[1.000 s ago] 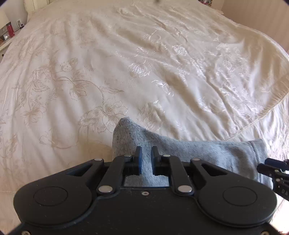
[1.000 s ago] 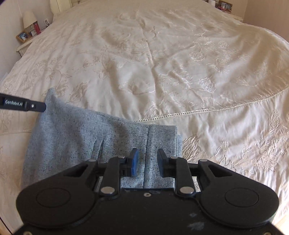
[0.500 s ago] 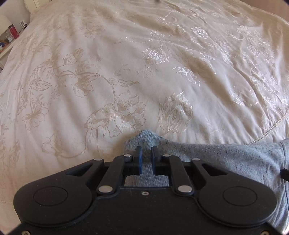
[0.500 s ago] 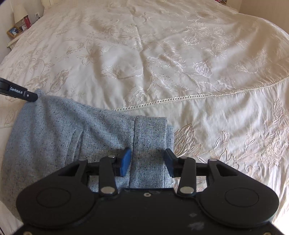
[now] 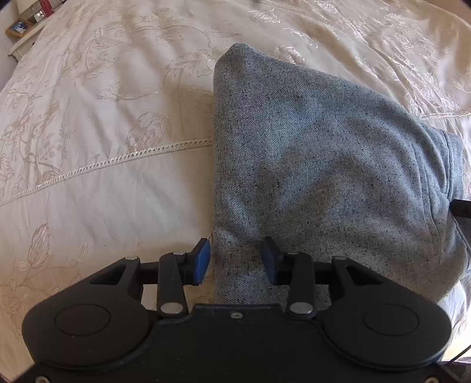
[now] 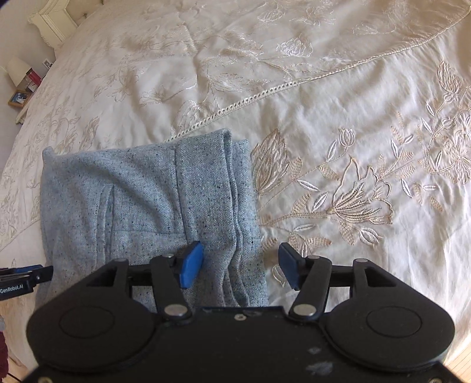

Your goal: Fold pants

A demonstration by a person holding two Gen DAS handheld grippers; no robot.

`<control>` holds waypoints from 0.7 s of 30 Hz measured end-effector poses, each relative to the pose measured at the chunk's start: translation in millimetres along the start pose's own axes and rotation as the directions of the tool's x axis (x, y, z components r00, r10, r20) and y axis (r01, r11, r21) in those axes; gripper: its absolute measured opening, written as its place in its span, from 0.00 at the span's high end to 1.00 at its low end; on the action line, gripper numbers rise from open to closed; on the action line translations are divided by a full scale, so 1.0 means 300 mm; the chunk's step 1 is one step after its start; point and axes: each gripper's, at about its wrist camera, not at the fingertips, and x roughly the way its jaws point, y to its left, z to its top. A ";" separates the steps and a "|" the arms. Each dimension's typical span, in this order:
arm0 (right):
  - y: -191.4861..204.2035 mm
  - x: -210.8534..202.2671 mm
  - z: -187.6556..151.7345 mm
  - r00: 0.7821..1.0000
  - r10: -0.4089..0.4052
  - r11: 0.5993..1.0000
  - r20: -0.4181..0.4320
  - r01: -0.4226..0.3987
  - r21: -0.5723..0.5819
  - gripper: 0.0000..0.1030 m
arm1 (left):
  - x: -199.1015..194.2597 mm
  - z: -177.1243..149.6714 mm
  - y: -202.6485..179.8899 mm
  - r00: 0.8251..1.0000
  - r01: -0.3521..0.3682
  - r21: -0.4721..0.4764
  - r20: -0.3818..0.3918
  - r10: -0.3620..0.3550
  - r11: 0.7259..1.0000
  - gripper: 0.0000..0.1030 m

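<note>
The grey speckled pants (image 5: 323,165) lie folded into a compact stack on the cream embroidered bedspread (image 5: 103,132). My left gripper (image 5: 235,262) is open, its blue pads astride the stack's near left edge, holding nothing. In the right wrist view the pants (image 6: 141,200) show their waistband and layered edges on the right side. My right gripper (image 6: 240,268) is open wide over that layered edge, empty. The left gripper's tip (image 6: 26,277) shows at the left edge of the right wrist view.
The bedspread (image 6: 353,147) stretches far ahead and to the right, with a lace seam (image 6: 265,91) running across it. A nightstand with a picture frame (image 6: 17,98) and a lamp (image 6: 16,70) stands far left. The headboard (image 6: 53,23) is at the top left.
My left gripper has let go of the pants corner and opened, and the fold now lies flat. My right gripper has opened wider. Both have drawn back and tilted down over the stack.
</note>
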 end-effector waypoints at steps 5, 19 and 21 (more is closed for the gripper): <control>-0.060 0.035 0.026 0.995 0.094 0.995 -0.044 -0.093 0.019 0.38 | 0.031 0.029 0.037 1.000 0.001 -0.070 -0.022 -0.002 0.998 0.39; -0.113 0.087 0.074 0.959 0.276 0.960 -0.067 -0.272 0.061 0.32 | 0.102 0.120 0.071 0.994 0.108 -0.117 0.031 -0.105 0.987 0.25; -0.087 0.095 0.077 0.961 0.268 0.962 -0.072 -0.263 0.069 0.32 | 0.114 0.129 0.076 0.992 0.121 -0.132 0.037 -0.117 0.984 0.22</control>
